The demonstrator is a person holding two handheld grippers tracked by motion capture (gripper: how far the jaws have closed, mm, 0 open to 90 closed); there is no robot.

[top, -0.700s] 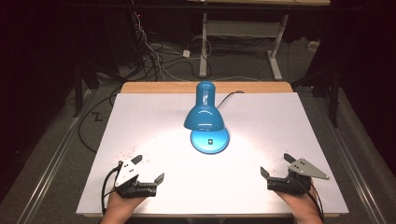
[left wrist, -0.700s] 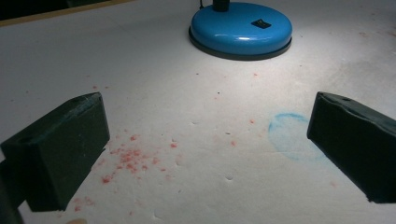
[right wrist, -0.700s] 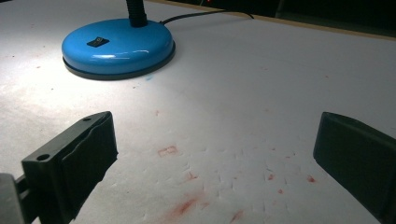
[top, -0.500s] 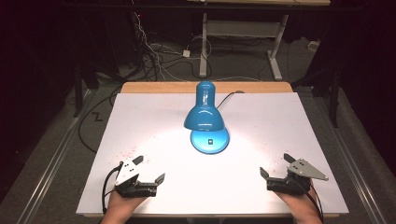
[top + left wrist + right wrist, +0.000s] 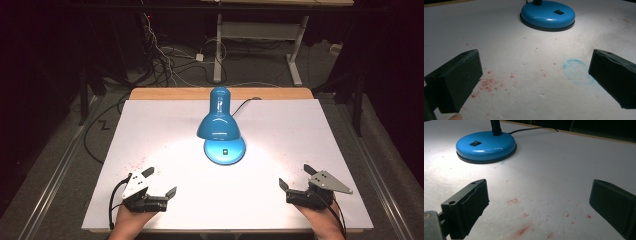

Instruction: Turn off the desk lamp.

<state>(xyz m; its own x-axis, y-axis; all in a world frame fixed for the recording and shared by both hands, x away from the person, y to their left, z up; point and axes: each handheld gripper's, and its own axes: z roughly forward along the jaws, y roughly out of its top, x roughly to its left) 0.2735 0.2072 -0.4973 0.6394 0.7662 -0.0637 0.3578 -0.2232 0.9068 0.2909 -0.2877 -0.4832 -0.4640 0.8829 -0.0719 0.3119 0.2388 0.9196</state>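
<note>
While my left gripper (image 5: 161,181) and right gripper (image 5: 297,176) rest near the white table's (image 5: 300,130) front edge, jaws wide, nothing held, the blue lamp (image 5: 220,125) stands mid-table, lit; dark room, floor cables (image 5: 160,55) behind. Left gripper view: red specks (image 5: 487,83), blue ring mark (image 5: 576,71), lamp base ahead. Right gripper view: red smears (image 5: 522,230), base far left.

The left gripper (image 5: 534,82) is seen with its jaws spread wide, nothing between them. The blue lamp base (image 5: 547,15) stands well beyond them on the white table (image 5: 499,37). Nearer than the base, red specks (image 5: 487,83) and a faint blue ring (image 5: 576,71) are marked.
</note>
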